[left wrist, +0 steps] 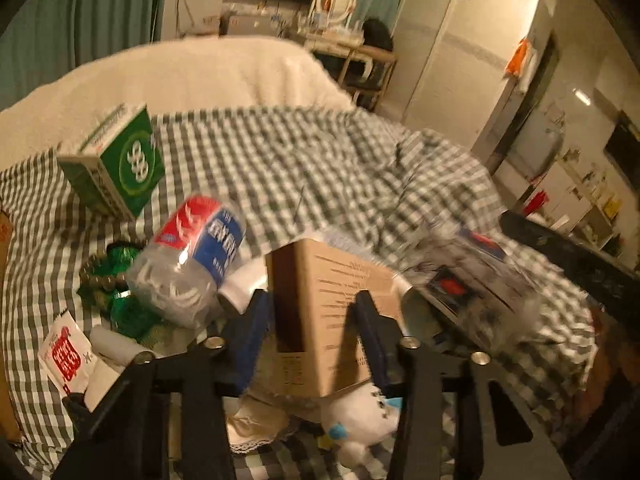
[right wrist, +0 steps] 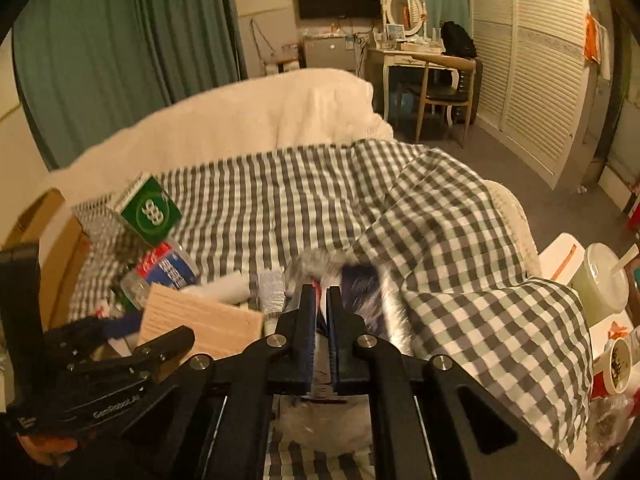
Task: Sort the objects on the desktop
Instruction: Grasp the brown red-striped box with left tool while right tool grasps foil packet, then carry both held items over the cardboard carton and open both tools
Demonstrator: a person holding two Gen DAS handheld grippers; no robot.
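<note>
My left gripper (left wrist: 310, 300) is shut on a brown cardboard box (left wrist: 332, 312) with printed text, held above the clutter; the box also shows in the right wrist view (right wrist: 200, 324). My right gripper (right wrist: 320, 292) is shut on a crinkly silver and dark blue packet (right wrist: 360, 292), which appears blurred in the left wrist view (left wrist: 472, 276). A clear jar with a red and blue label (left wrist: 192, 256) lies tilted to the left. A green box (left wrist: 120, 164) stands further back. A white plush toy (left wrist: 360, 412) lies below the cardboard box.
Everything lies on a checked cloth (right wrist: 280, 208) over a bed. Green foil sweets (left wrist: 116, 280), a red and white sachet (left wrist: 66, 356) and a white tube (right wrist: 272, 288) lie nearby. A side table (right wrist: 560, 256) at right holds a lidded cup (right wrist: 604, 280) and a bowl (right wrist: 616, 364).
</note>
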